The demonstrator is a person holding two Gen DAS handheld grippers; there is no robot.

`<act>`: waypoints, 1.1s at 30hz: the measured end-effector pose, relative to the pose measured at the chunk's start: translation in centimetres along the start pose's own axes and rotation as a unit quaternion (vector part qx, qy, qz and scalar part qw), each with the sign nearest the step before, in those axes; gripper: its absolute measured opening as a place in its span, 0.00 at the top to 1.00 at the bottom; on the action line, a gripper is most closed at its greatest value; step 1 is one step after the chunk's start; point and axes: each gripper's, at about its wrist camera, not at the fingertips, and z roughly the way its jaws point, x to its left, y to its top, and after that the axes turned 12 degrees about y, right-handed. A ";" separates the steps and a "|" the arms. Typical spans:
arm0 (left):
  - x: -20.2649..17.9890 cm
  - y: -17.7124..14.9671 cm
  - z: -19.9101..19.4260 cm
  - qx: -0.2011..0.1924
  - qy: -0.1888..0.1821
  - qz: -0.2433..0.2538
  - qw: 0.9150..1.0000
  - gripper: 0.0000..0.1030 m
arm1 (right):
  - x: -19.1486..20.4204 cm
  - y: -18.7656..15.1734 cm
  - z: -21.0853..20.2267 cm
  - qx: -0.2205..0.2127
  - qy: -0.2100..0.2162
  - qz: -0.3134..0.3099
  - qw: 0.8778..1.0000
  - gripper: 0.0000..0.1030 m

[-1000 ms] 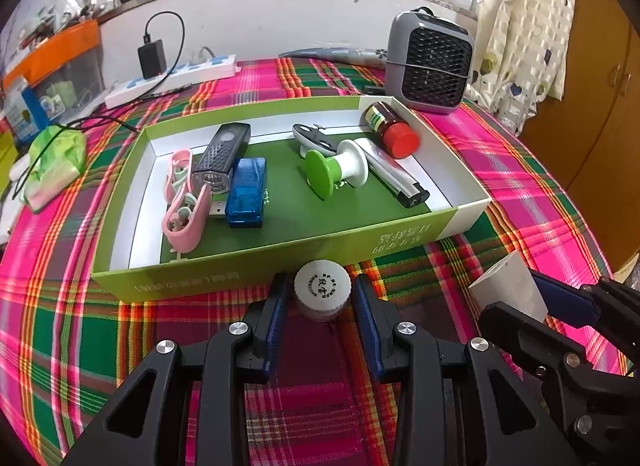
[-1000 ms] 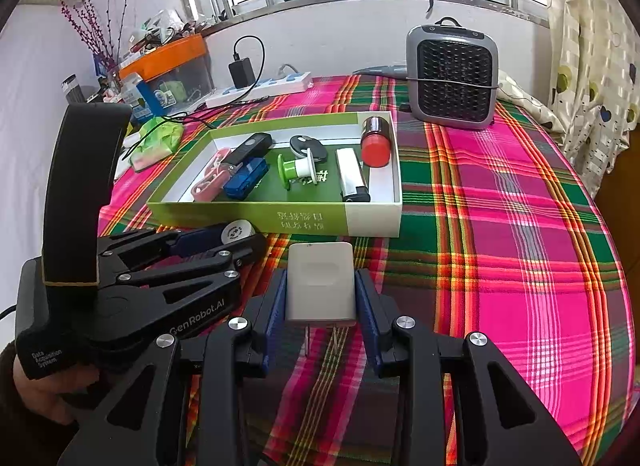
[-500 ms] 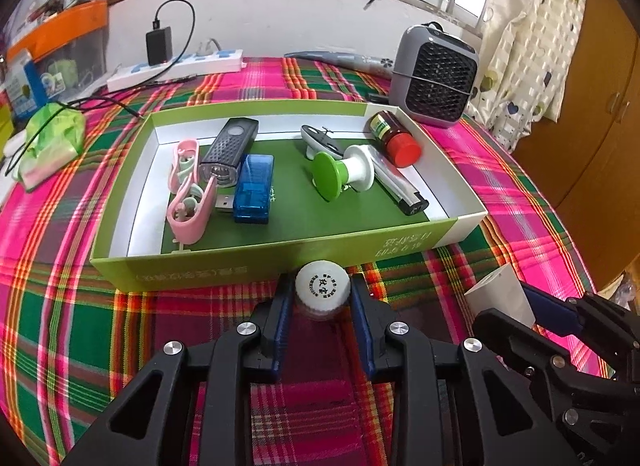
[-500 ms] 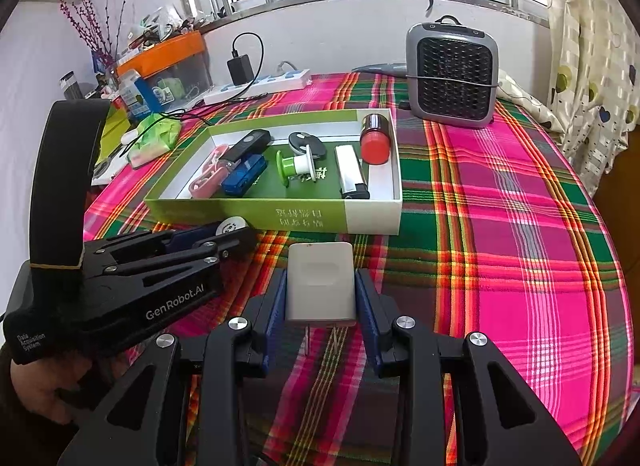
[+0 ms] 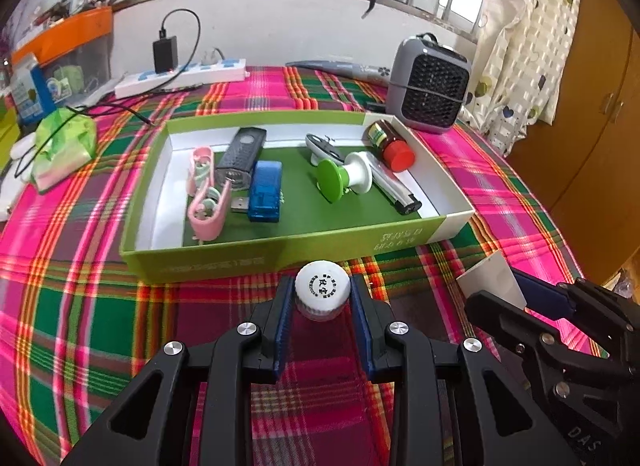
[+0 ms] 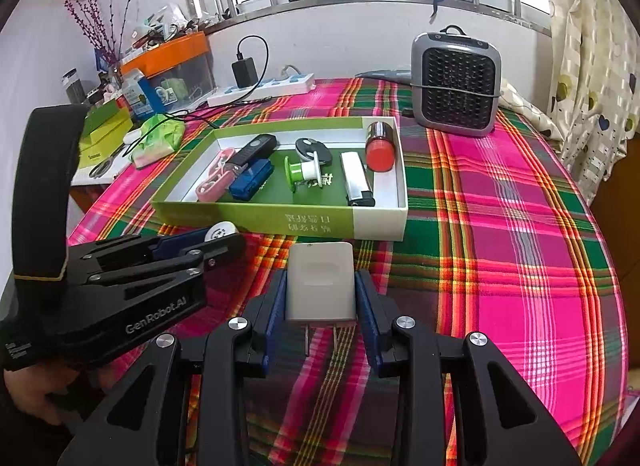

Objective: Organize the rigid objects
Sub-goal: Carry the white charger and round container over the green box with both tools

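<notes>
Both tools loaded, near the box [image 5: 280, 254].
Left tool [image 5: 322, 298] clamps the light, smooth bottle [image 5: 322, 294] below its cap; right tool [image 6: 321, 298] pinches the rigid charger [image 6: 321, 282] by its flat sides.

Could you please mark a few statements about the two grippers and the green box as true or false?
1. The left gripper is closed on a small white-capped bottle. True; its jaws have just been closing and now press the cap's sides.
2. The right gripper is empty. False; it holds a white plug adapter, prongs pointing back towards the camera.
3. The red-capped bottle lies at the right end of the green box. True.
4. The blue USB device lies outside the box, on the plaid cloth. False; it lies inside the box.
5. The white-capped bottle is already inside the box. False; it is in front of the box's near wall.
</notes>
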 end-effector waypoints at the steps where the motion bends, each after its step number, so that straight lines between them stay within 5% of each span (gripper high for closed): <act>1: 0.2 0.1 -0.3 -0.003 0.002 -0.001 1.000 0.74 | 0.1 0.1 -0.1 -0.002 0.000 -0.001 1.000 0.66; 14: 2.6 1.8 -2.8 -0.028 0.018 -0.007 0.999 0.74 | 1.9 2.4 -0.8 -0.020 0.000 -0.025 0.999 0.66; 33: 6.2 5.5 -1.1 -0.035 0.035 -0.031 0.998 0.74 | 0.5 7.2 1.5 -0.018 -0.017 -0.036 0.999 0.66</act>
